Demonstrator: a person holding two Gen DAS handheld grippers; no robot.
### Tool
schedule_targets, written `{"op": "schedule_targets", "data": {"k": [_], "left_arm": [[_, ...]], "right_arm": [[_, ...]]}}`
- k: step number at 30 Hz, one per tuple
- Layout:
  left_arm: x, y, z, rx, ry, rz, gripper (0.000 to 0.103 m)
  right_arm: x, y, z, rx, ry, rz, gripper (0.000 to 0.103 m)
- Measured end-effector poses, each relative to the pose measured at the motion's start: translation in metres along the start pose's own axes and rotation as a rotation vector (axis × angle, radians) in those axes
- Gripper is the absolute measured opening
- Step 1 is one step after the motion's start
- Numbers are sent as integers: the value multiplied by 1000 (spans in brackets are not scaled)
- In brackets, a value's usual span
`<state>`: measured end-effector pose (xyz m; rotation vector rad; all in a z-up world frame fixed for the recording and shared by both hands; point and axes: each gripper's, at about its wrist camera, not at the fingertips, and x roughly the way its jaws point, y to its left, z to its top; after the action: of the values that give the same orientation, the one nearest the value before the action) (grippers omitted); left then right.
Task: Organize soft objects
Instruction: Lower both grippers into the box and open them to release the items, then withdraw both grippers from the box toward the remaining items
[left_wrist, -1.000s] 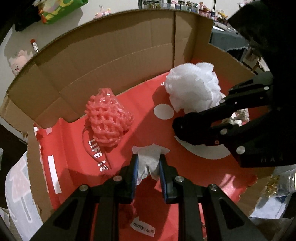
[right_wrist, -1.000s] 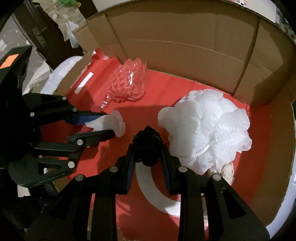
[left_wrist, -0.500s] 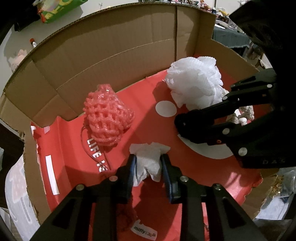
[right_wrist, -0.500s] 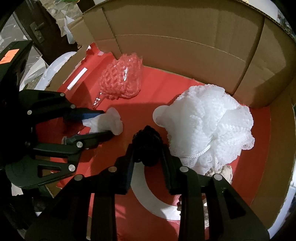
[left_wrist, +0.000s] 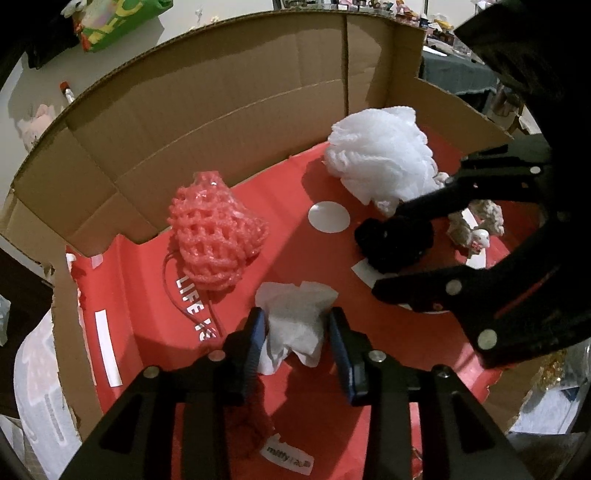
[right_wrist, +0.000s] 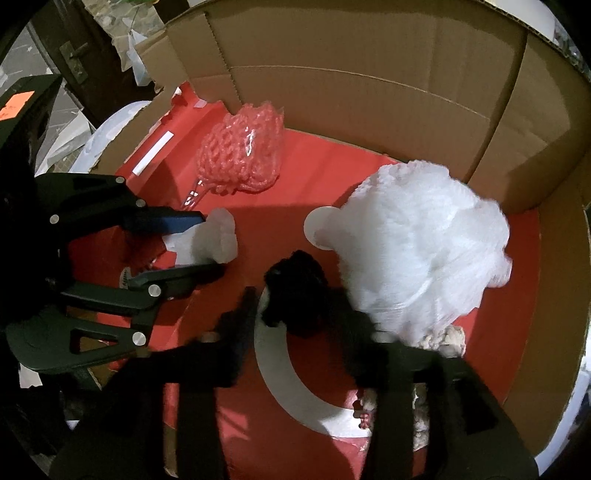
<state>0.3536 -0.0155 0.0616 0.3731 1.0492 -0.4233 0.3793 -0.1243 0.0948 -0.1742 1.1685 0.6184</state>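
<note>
A cardboard box (left_wrist: 221, 122) lined in red holds the soft things. My left gripper (left_wrist: 295, 315) sits low over the floor of the box, its jaws opening. A crumpled white tissue (left_wrist: 295, 332) lies loose between the blue pads (left_wrist: 255, 332). My right gripper (right_wrist: 295, 297) is blurred and its jaws are also opening, around a black fluffy ball (right_wrist: 295, 284) that rests on the floor with a gap beside it. From the left wrist the black ball (left_wrist: 395, 240) shows between the right fingers. A pink foam net (left_wrist: 216, 236) and a white mesh pouf (left_wrist: 380, 158) lie further back.
A small cream plush toy (left_wrist: 476, 225) sits beside the pouf, behind the right gripper. The box walls (right_wrist: 369, 92) rise on the far side and right. Outside the box are a green bag (left_wrist: 118, 22) and a white cloth (left_wrist: 37, 387).
Both pairs of jaws have widened. The tissue has puffed out between the left pads, and the black ball is no longer squeezed by the right fingers. Neither hand has shifted.
</note>
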Motion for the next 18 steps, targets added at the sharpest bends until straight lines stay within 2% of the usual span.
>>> {"op": "schedule_targets", "data": {"k": [10,18], "left_arm": [[-33,-4,-6,-10,-77,15,59],[-99,-13,-20,-67,-240,10,77]], "right_arm": [[-21,5,-6,1,-42,-29,58],[-74,18,-20,7,-136,-50,66]]}}
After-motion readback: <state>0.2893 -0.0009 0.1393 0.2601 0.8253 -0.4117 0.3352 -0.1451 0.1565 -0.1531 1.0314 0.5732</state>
